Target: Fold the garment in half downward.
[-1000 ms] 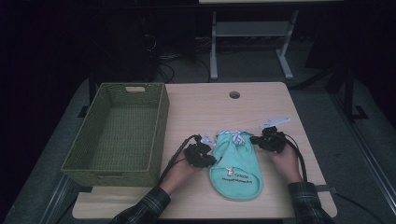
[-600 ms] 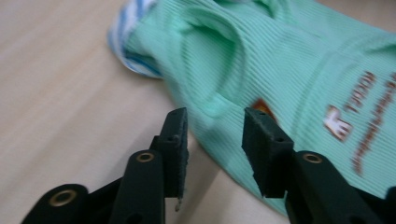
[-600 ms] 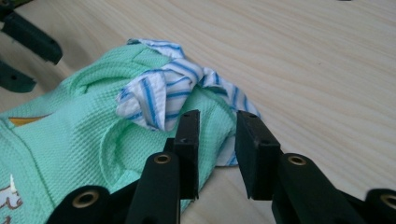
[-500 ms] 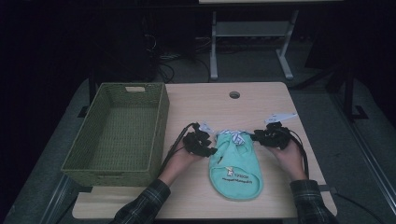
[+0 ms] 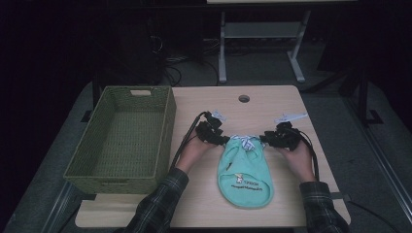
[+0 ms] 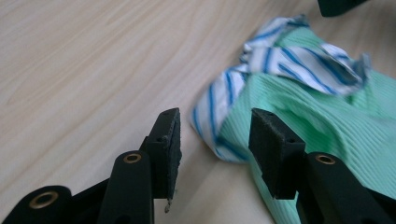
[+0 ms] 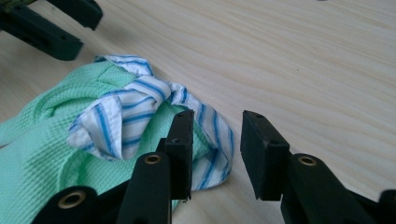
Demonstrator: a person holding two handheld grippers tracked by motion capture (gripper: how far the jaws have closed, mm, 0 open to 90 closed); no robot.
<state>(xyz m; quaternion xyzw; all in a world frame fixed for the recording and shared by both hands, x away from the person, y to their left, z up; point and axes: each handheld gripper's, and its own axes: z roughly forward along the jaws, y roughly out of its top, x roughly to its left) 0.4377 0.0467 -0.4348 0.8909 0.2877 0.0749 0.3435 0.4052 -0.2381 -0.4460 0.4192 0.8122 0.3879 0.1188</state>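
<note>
Since the earlier frames, both sets of jaws have been let open, and the left gripper (image 5: 224, 140) has been drawn back from the cloth's corner toward the basket side. Its jaws are seen parted about halfway in the left gripper view, with the striped trim (image 6: 219, 105) lying between the pads but not pressed. The right gripper (image 5: 265, 139) is likewise parted, its pads apart from the striped edge just beside its near jaw; nothing is gripped. The green cloth (image 5: 244, 174) is laid flat on the table (image 5: 272, 104) between the two hands, its striped end bunched between the grippers. A woven basket (image 5: 167, 127) is set at the table's left.
</note>
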